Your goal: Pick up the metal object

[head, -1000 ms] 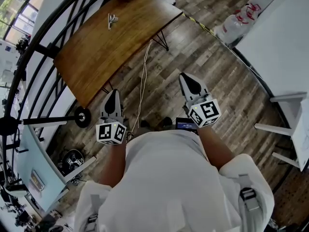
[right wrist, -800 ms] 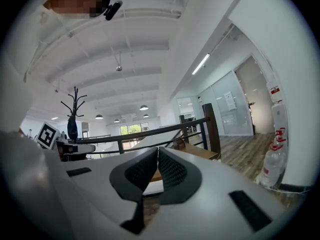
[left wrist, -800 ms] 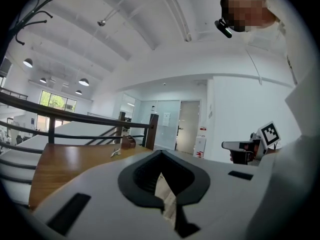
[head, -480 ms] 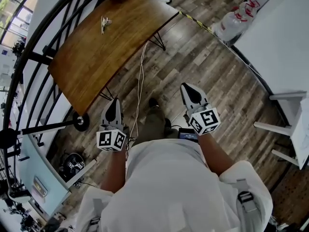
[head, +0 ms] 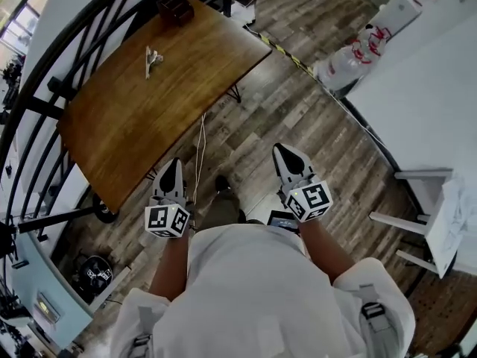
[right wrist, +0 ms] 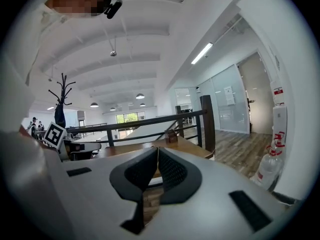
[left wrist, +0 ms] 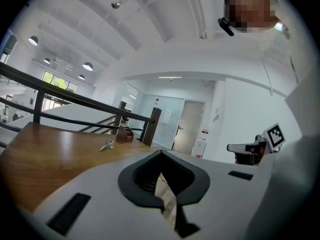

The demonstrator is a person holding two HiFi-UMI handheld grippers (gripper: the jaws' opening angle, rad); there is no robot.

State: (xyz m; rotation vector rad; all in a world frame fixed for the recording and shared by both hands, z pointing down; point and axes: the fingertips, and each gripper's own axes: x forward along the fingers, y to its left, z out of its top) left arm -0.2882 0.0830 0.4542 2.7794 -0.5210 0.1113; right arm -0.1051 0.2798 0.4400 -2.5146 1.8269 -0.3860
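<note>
The metal object (head: pixel 153 60) lies on the wooden worktop (head: pixel 141 125), towards its far side and near the dark railing (head: pixel 46 60) that runs along that edge. It is small, pale and irregular in outline; its exact form is too small to make out. In the left gripper view it shows as a little grey shape on the wood, with a small brown box (head: pixel 176 7) just beyond it at the far end of the worktop. The two stand close together but apart.

Your left gripper (head: pixel 173 164) is over the floor (head: pixel 313 118), just short of the near edge of the worktop and well apart from the metal object. Its jaws are pressed together with nothing between them. Your right gripper (head: pixel 284 152) is level with it on your other side, over bare floorboards and farther from the worktop. Its jaws are also closed against each other and hold nothing. Both grippers point ahead, roughly level, towards the worktop.

A thin white cable (head: pixel 200 151) hangs from the near edge of the worktop and trails over the floor between your two grippers. Your shoe (head: pixel 222 183) shows just beside it. Off to the right, large clear water bottles (head: pixel 350 54) sit on the floor beside a white wall.
</note>
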